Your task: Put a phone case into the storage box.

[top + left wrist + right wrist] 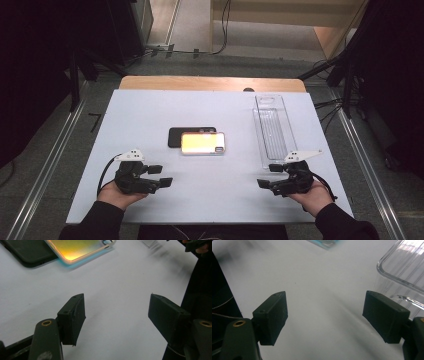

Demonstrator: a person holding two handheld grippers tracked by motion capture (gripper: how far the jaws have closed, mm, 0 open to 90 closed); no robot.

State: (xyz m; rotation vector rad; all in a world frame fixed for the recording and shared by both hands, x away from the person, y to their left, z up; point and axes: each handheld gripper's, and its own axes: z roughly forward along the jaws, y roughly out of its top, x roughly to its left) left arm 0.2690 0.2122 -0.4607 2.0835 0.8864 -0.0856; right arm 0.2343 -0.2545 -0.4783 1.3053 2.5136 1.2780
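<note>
A: High view first. Any writing or brands?

B: None readable. White table top (150, 115), two phone cases mid-table: a black case (176, 135) at back-left, an iridescent case (202, 143) w/ pale rim overlapping its right-front part. Long axes of both run left-right across the table. Camera cut-out of the iridescent one sits at its right end.

A: And the clear thing?

B: Clear tray (274, 131), right side, long axis running front to back, far end near the table's back edge. Looks empty.

A: Grippers?

B: Left gripper (161, 176) near front-left, right gripper (265, 176) near front-right, each in a hand, tips turned inward toward each other. Both w/ jaws apart, nothing between. Right one sits just by the tray's near end. Wide bare stretch of table between the two and in front of the cases.

A: Left gripper view?

B: Left gripper (117, 312) jaws well apart over bare white surface, nothing clamped. Iridescent case (77, 248) at top, touching the black case (27, 252) at top-left; both well clear of the jaw tips. No logo legible. Table edge runs down the right side, dark beyond it.

A: Right gripper view?

B: Right gripper (325, 312) jaws also spread, empty. Clear tray (404, 267) at upper right, its rounded corner just beside the right-hand jaw; can't tell if touching. Ribbed floor of tray visible. A blurred bit of case rim at top centre. Table edge at left, dark past it.
</note>
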